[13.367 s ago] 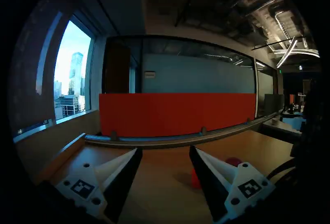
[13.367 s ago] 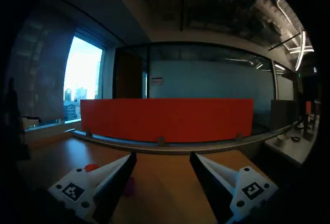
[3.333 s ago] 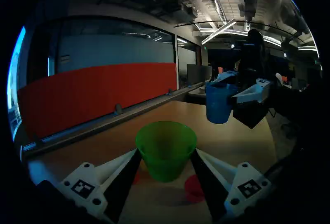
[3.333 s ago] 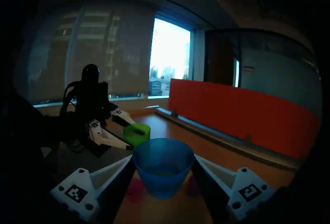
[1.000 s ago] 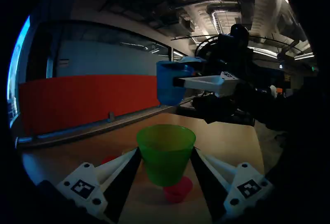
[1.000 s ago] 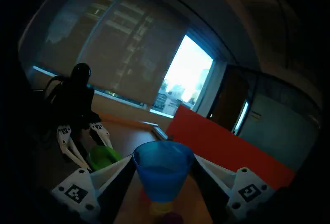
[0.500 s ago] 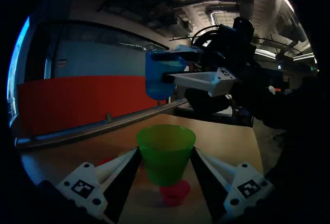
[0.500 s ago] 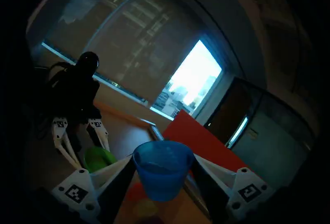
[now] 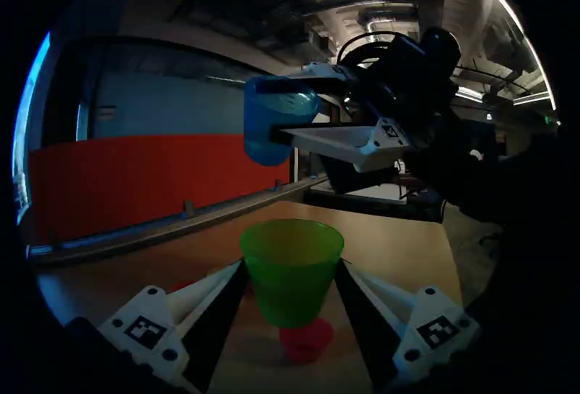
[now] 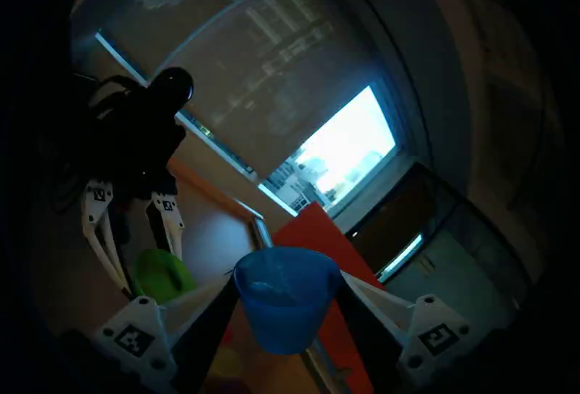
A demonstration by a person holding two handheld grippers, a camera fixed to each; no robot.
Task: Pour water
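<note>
Both views are dim and bluish. The window (image 10: 341, 149) glares white; things left of it are dark silhouettes. Straight lines bend at the edges.

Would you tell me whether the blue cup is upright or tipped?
Tipped slightly: the blue cup, held by the right gripper, has a slanted rim.

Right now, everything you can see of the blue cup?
The blue cup looks like translucent plastic, tapered and wider at the rim, with some water inside. The right gripper clamps it, one finger on each side. In the left gripper view it hangs tilted in the air, higher than the green cup and apart from it. No stream is visible leaving the rim.
</note>
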